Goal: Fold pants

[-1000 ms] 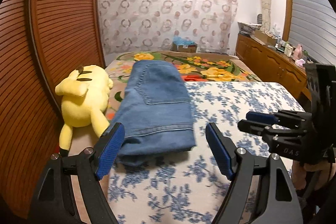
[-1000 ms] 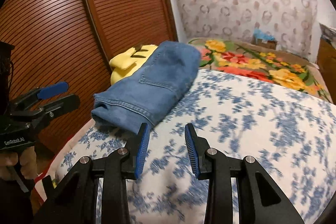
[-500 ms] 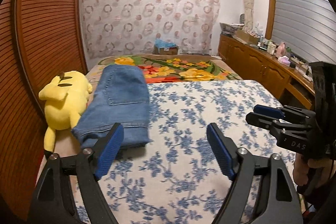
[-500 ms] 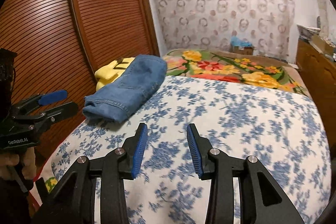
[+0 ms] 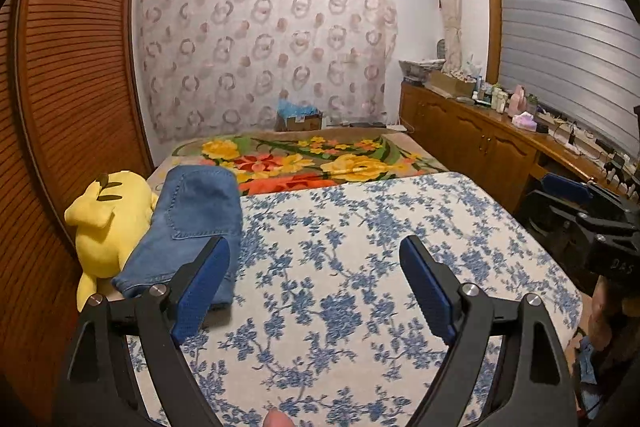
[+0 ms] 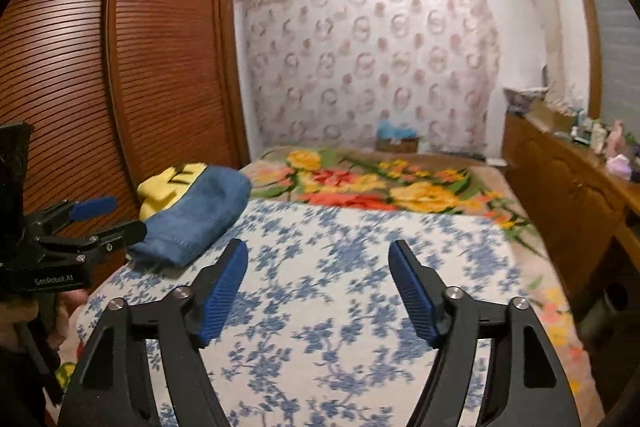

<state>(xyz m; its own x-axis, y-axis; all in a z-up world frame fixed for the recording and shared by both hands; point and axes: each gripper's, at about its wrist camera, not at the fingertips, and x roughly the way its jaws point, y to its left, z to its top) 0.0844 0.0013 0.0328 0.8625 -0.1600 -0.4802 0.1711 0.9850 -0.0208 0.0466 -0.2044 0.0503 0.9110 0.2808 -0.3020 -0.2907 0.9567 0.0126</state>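
Observation:
Folded blue jeans [image 5: 188, 227] lie on the left side of the bed, next to a yellow plush toy [image 5: 108, 223]; the right wrist view shows the jeans [image 6: 200, 219] partly covering the toy. My left gripper [image 5: 314, 287] hangs over the blue-flowered sheet [image 5: 360, 247], apart from the jeans, its jaws still opening with nothing between them. My right gripper [image 6: 318, 287] is also above the sheet, right of the jeans, jaws opening and empty. Each gripper appears in the other's view: the right gripper [image 5: 580, 199] at the right edge, the left gripper [image 6: 92, 223] at the left edge.
A wooden louvred wardrobe [image 5: 68, 99] stands left of the bed. A flowered blanket [image 5: 320, 163] covers the far end. A wooden cabinet [image 5: 480, 143] with bottles and clutter runs along the right wall. A cardboard box [image 5: 298, 117] sits by the curtain.
Both grippers have pulled back and risen from the folded jeans, which now look smaller and farther left. The right gripper's jaws have spread from nearly closed to wide; the left's widened slightly.

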